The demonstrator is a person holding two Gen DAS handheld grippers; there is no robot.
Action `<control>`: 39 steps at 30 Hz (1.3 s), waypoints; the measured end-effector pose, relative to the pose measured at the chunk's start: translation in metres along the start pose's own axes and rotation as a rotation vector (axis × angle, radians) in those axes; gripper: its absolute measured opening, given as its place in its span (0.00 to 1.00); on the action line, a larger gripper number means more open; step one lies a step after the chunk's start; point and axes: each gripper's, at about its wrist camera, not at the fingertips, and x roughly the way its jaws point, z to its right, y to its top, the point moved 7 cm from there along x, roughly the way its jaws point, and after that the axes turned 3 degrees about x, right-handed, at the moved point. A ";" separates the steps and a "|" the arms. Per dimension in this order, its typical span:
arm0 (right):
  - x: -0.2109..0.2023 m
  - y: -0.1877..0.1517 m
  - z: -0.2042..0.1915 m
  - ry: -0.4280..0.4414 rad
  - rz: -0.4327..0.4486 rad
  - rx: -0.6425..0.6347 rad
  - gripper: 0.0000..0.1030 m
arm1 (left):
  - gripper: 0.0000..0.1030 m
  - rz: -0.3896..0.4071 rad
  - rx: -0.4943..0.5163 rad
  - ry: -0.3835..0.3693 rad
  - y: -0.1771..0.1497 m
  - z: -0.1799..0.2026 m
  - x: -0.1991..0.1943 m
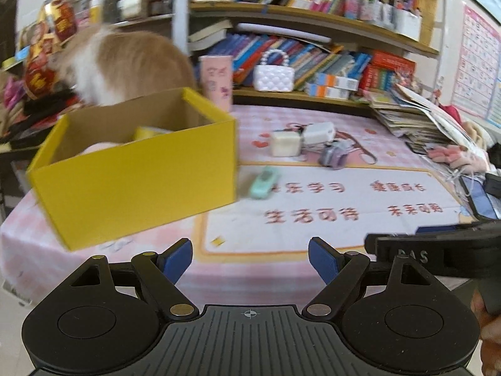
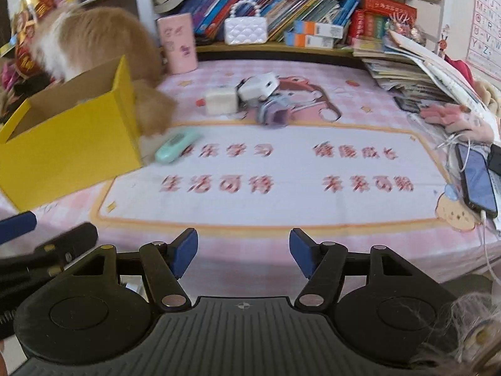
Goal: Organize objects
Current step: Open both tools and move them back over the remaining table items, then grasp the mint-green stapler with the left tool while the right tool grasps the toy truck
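An open yellow cardboard box (image 1: 134, 169) (image 2: 69, 144) stands at the left of the pink table mat, with pale pink and yellow items inside. Beside its right corner lies a mint green gadget (image 1: 264, 183) (image 2: 177, 147). Farther back sit a white cube (image 1: 285, 144) (image 2: 220, 100), a white charger (image 1: 319, 133) (image 2: 260, 86) and a purple gadget (image 1: 333, 155) (image 2: 275, 114). My left gripper (image 1: 250, 250) hovers open over the mat's near edge, holding nothing. My right gripper (image 2: 243, 241) is open and bare too, to the right of the left one.
A furry orange and white animal (image 2: 103, 40) stands behind the box. A pink tumbler (image 1: 216, 81), a white purse (image 1: 274, 76) and bookshelves line the back. Stacked books (image 2: 407, 69), a phone (image 2: 477, 181) and cables crowd the right edge.
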 end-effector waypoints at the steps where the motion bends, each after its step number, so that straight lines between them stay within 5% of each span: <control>1: 0.003 0.005 0.005 -0.003 0.005 0.001 0.61 | 0.81 0.000 0.012 -0.006 0.003 0.007 0.005; 4: 0.012 0.015 0.021 -0.016 0.004 0.012 0.61 | 0.79 -0.002 0.044 -0.016 0.010 0.023 0.018; 11: 0.031 0.040 0.052 -0.030 0.010 0.036 0.61 | 0.48 -0.012 0.071 -0.022 0.028 0.047 0.055; 21: 0.067 0.079 0.075 0.008 0.002 -0.026 0.61 | 0.43 -0.044 0.064 0.107 0.067 0.053 0.129; 33: 0.110 0.120 0.086 0.131 -0.005 -0.112 0.61 | 0.44 -0.209 0.052 0.288 0.064 0.039 0.188; 39: 0.133 0.137 0.083 0.212 -0.010 -0.138 0.66 | 0.34 -0.240 -0.106 0.209 0.062 0.033 0.186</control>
